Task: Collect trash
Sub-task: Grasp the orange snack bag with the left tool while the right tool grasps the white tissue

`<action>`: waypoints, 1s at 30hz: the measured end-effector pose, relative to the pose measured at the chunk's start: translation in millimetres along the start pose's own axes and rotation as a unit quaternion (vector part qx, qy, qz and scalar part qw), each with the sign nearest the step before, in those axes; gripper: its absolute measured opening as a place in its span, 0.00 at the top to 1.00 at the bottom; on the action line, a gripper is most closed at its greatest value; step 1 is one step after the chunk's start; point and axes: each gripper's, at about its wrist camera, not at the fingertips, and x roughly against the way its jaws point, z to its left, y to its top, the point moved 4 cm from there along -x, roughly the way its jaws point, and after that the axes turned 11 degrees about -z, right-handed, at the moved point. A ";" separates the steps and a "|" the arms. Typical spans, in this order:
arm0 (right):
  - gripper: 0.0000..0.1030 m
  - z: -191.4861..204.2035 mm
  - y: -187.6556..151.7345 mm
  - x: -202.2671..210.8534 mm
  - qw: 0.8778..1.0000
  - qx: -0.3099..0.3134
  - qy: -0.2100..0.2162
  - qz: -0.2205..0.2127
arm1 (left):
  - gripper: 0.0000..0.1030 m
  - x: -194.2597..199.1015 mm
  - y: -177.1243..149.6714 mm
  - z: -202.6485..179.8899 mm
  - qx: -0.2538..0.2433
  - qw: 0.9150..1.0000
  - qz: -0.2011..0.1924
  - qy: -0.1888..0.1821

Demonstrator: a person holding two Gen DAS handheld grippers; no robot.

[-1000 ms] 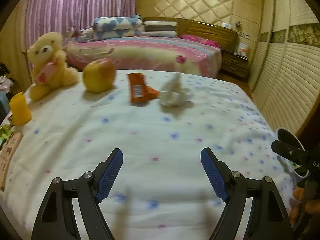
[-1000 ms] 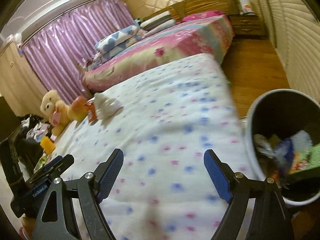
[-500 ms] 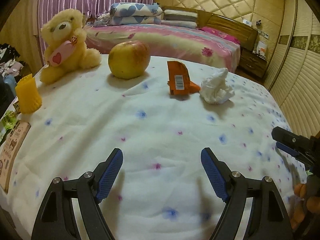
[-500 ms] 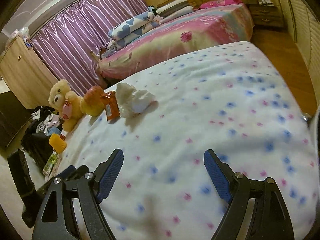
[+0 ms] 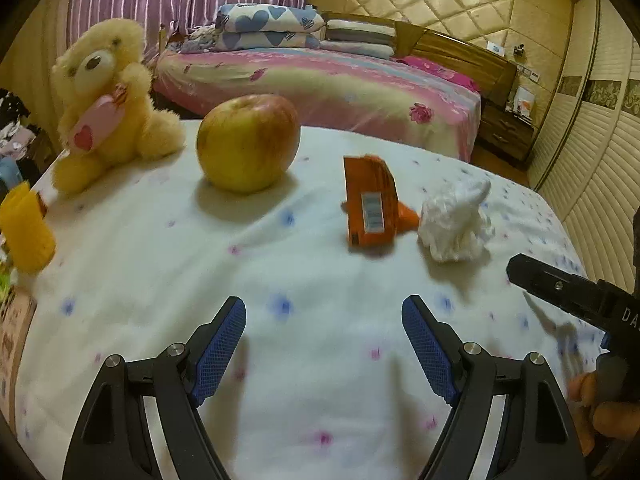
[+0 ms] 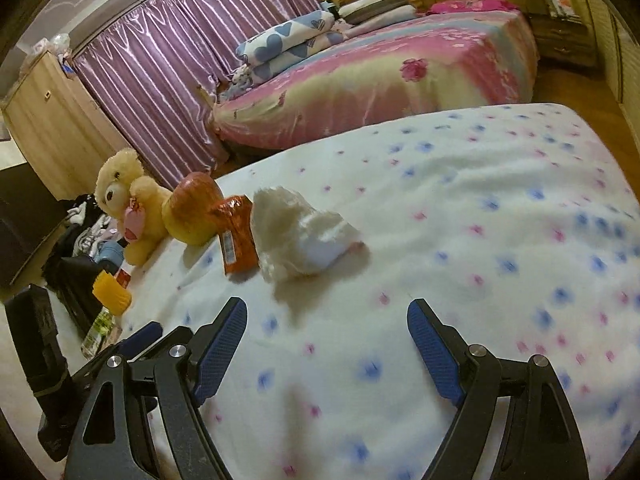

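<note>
An orange snack wrapper point(image 5: 370, 204) lies on the white flowered bedspread point(image 5: 280, 280), with a crumpled white tissue point(image 5: 454, 224) just right of it. My left gripper point(image 5: 324, 312) hovers open above the spread, short of the wrapper, nothing between its blue pads. In the right wrist view the tissue point(image 6: 300, 236) lies ahead and slightly left of my open, empty right gripper point(image 6: 327, 316), and the wrapper point(image 6: 238, 236) leans behind it. The right gripper's black body shows at the right edge of the left wrist view.
A big apple point(image 5: 248, 142), a yellow teddy bear point(image 5: 104, 104) and a yellow cup point(image 5: 26, 232) sit on the spread's left part. A second bed with pink bedding point(image 5: 320, 84) stands beyond. Clothes and dark bags point(image 6: 76, 236) crowd the floor at left.
Both grippers have moved forward across the bed toward the wrapper and tissue, which now look larger. The bin at the right has left both views. The jaws stayed open.
</note>
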 end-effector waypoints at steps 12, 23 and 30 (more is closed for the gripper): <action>0.61 2.0 20.7 -53.5 0.999 -0.008 0.035 0.023 | 0.22 -56.1 22.6 -3.2 0.001 1.000 0.011 -0.025; 0.85 -13.5 17.9 -39.2 0.999 -0.032 0.041 0.010 | 0.71 -85.8 28.8 -21.5 -0.015 0.998 0.017 -0.053; 0.86 -20.7 13.1 -20.9 0.998 -0.045 0.039 -0.001 | 0.86 -75.7 26.8 -17.4 -0.006 0.998 0.012 -0.062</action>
